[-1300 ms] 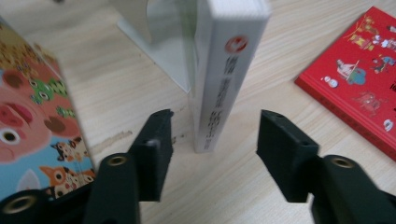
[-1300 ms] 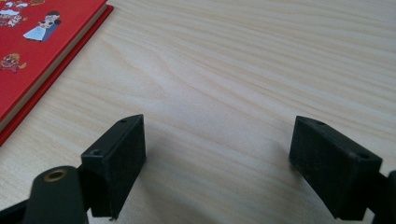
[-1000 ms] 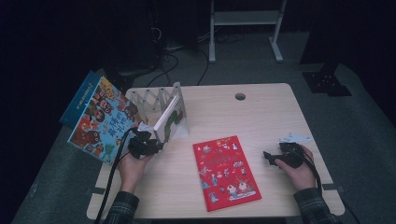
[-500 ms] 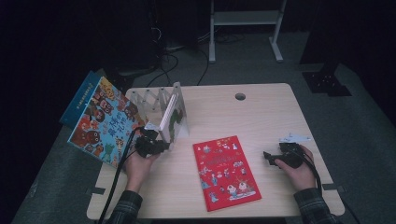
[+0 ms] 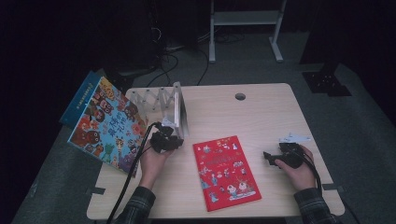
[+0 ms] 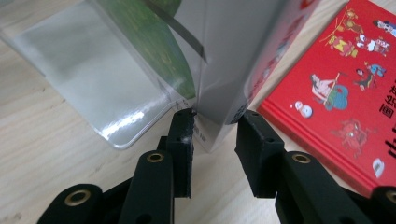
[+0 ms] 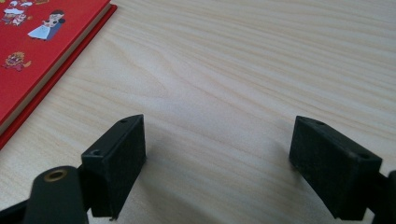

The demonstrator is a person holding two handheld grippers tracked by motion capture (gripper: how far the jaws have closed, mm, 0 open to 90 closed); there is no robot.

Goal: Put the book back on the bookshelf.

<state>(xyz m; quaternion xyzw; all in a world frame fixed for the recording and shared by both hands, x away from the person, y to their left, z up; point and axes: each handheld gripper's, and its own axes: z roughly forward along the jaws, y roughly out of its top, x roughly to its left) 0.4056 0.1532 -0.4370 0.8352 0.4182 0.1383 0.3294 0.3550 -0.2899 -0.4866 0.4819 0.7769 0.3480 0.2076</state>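
Table (image 5: 261,116): pale wood-grain top, rectangular with rounded corners, a small round hole near the far edge.
Rack (image 5: 154,99): white accordion-style book rack, lattice sides, standing at the far left of the table.
Upright book (image 6: 233,56): thin, with a grey-white spine and a glossy clear plastic cover that catches the light; it stands on its lower edge at the rack's near end, in front of your left hand.
Left gripper (image 6: 215,128): your matte black pads sit either side of the book's lower corner; the jaws have just been opening a little, the left pad is at the book's edge, and you cannot tell from the left gripper view whether the right pad presses on it.
Red book (image 5: 226,171): hard cover, bright red with small coloured figures, lying flat mid-table, just beside the upright book.
Right gripper (image 7: 217,154): your jaws are spread wide over bare wood, nothing between them, the red book's corner off to one side.
Large picture book (image 5: 105,123): colourful cover, tilted, overhanging the table's left edge.
Open room: broad bare wood between the red book and your right hand, and along the far edge.
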